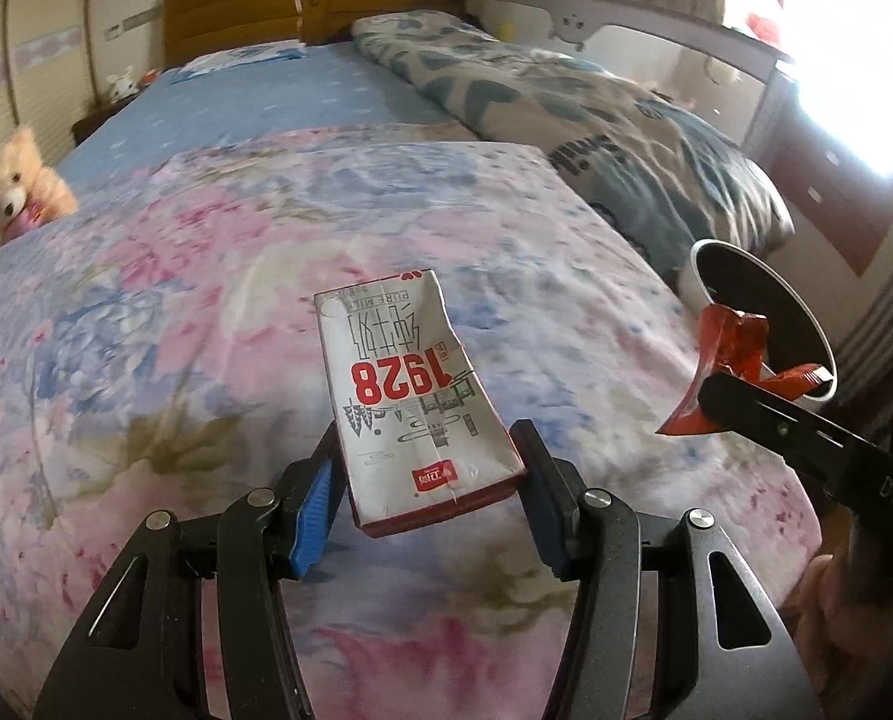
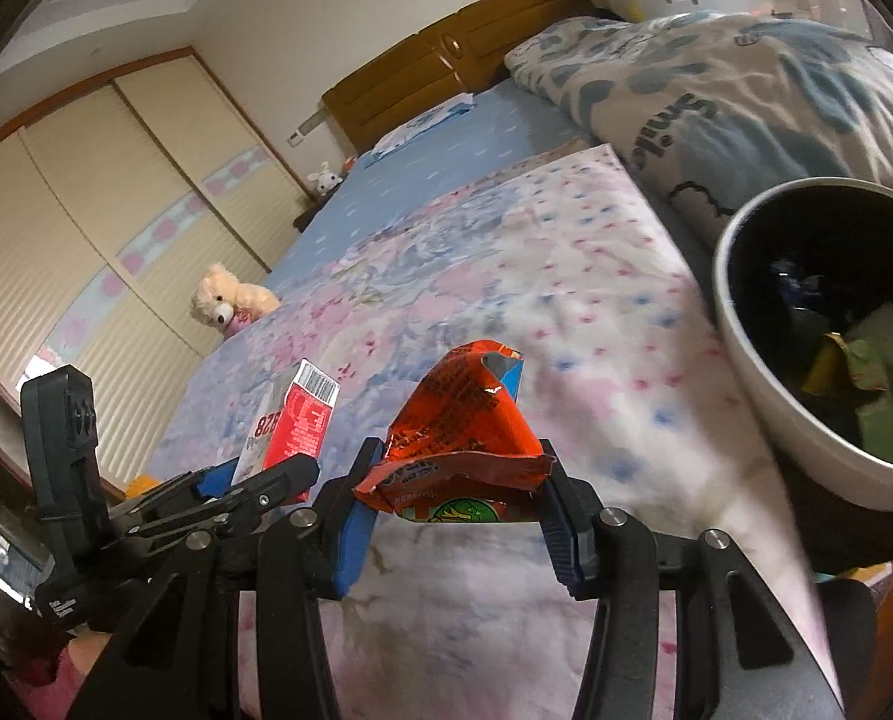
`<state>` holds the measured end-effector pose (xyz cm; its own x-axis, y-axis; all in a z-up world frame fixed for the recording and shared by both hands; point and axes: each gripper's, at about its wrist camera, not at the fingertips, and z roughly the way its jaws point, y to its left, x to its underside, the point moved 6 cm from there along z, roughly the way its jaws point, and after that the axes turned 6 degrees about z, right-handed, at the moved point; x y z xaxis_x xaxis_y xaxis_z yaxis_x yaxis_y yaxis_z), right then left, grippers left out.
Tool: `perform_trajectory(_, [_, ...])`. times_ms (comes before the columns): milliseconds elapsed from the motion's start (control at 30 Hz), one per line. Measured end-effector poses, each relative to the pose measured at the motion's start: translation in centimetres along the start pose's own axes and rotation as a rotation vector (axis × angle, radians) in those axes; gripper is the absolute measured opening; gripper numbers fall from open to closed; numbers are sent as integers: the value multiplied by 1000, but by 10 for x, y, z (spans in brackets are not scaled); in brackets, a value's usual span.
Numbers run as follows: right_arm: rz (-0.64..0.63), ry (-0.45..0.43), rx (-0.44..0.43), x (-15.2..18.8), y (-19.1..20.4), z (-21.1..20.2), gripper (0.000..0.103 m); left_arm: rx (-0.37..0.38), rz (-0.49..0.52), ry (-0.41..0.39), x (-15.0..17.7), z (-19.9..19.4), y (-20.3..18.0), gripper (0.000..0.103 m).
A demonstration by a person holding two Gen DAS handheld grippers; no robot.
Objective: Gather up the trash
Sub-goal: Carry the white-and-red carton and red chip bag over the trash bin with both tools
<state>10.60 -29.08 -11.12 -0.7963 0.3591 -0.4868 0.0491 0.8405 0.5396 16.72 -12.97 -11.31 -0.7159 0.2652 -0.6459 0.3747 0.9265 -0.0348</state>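
A flattened white milk carton (image 1: 410, 384) with red "1928" print sticks out above the flowery bedspread (image 1: 206, 300), and my left gripper (image 1: 427, 441) is shut on its lower end. That carton (image 2: 293, 420) also shows from its red side in the right wrist view. My right gripper (image 2: 461, 450) is shut on a crumpled red snack wrapper (image 2: 464, 420), seen too as the red wrapper (image 1: 731, 348) at the right of the left wrist view. A white trash bin (image 2: 764, 402) with a dark liner holds several scraps just right of the right gripper. In the left wrist view the bin (image 1: 693, 282) lies behind the wrapper.
A rolled quilt (image 1: 626, 126) with blue hearts lies along the right side of the bed. A teddy bear (image 1: 17, 186) sits at the bed's left edge near sliding wardrobe doors (image 2: 86, 228). The wooden headboard (image 1: 302, 12) stands far behind.
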Motion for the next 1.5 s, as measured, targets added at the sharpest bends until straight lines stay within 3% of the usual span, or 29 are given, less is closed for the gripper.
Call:
perform_trajectory(367, [19, -54, 39, -4, -22, -34, 49, 26, 93, -6, -7, -5, -40, 53])
perform_trajectory(1500, [99, -161, 138, -25, -82, -93, 50, 116, 227, -35, -41, -1, -122, 53])
